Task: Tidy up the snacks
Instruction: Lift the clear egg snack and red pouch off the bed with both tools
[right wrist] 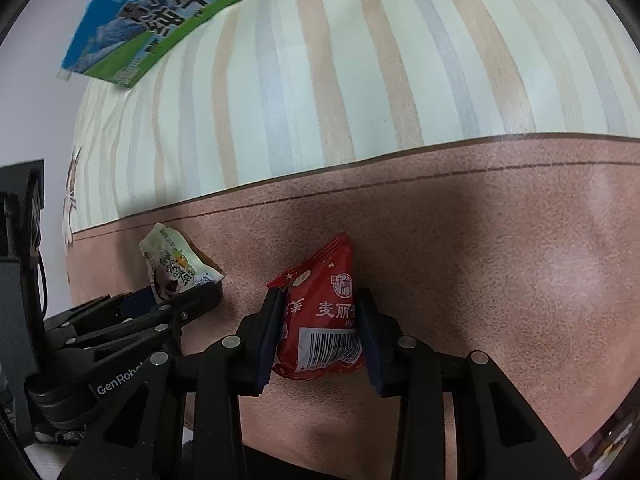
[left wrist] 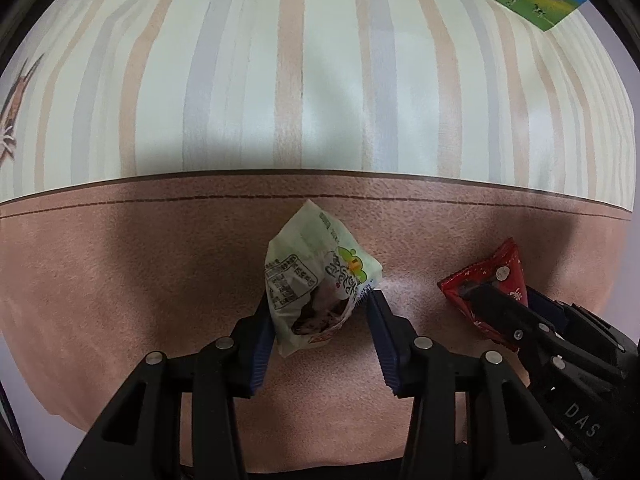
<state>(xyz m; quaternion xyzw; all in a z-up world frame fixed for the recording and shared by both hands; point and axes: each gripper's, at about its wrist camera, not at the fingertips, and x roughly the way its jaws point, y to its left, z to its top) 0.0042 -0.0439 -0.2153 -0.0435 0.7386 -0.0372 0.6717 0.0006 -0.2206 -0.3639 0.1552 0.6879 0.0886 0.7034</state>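
Left wrist view: pale green snack packet clamped between the left gripper pads, over the brown mat. Red snack packet squeezed in the right gripper, just beside it over the same mat. Striped cloth lies beyond, with a green-blue milk carton at its far edge.

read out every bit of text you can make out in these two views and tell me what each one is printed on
"GenRobot", cut off at its end: on the left gripper body, right wrist view.
"DAS": on the right gripper body, left wrist view.
"麦丽", with "My" beneath, cut off by a finger: on the red snack packet.
Barcode digits there: too small.
White-green snack packet: print too blurred.
Blue-green carton: large characters upside down, not reliably readable.
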